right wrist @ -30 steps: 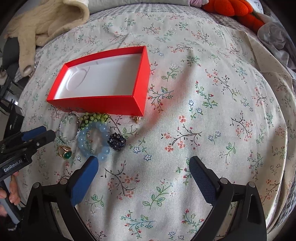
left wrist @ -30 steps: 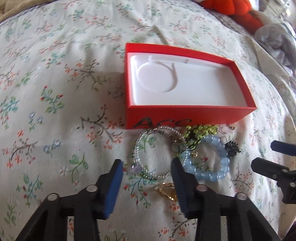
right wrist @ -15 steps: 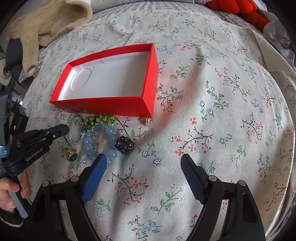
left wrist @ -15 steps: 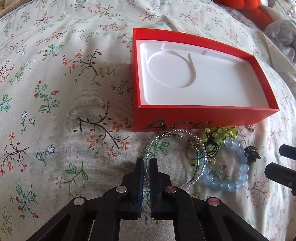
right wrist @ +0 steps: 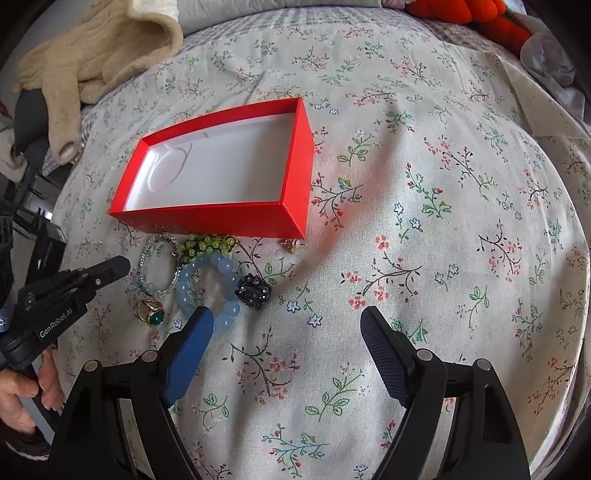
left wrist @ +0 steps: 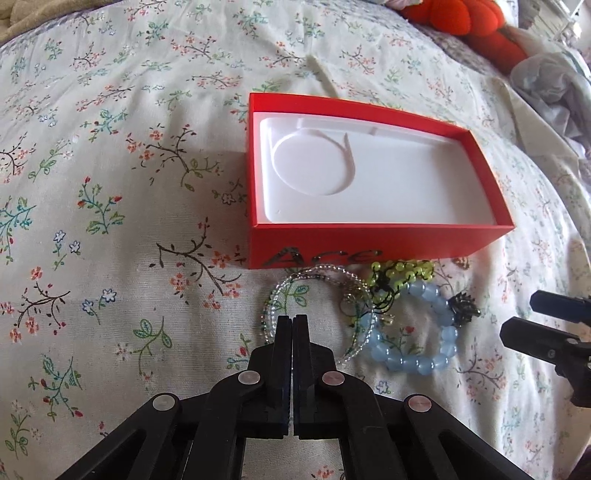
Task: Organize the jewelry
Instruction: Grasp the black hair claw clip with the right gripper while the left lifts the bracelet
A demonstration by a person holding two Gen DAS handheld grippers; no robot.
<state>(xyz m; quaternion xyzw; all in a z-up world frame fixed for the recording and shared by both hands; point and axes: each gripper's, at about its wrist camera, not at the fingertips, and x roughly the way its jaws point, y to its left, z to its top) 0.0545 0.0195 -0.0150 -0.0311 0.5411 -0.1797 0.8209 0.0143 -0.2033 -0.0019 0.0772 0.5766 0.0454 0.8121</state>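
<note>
An open red box (left wrist: 369,242) (right wrist: 221,218) with a white insert lies on the floral bedspread. In front of it lie a clear bead bracelet (left wrist: 321,266) (right wrist: 161,292), a green bead bracelet (left wrist: 402,269) (right wrist: 210,242), a blue bead bracelet (left wrist: 413,363) (right wrist: 225,266), a dark cluster ring (left wrist: 463,306) (right wrist: 254,291) and a gold ring with a green stone (right wrist: 151,314). My left gripper (left wrist: 291,321) (right wrist: 123,263) is shut at the clear bracelet's near-left arc; no bead shows between its pads. My right gripper (right wrist: 288,321) (left wrist: 517,313) stands open, its left pad just over the blue bracelet's near edge.
A small gold piece (right wrist: 291,244) lies by the box's near right corner. A beige knit glove (right wrist: 92,55) lies at the back left, orange plush (left wrist: 461,18) and crumpled grey material (left wrist: 554,81) at the back right. A person's hand (right wrist: 22,391) holds the left gripper's handle.
The left jaws went from wide open to shut beside the clear bracelet's near-left arc. The right jaws narrowed a little, and the right view tipped slightly toward the jewelry.
</note>
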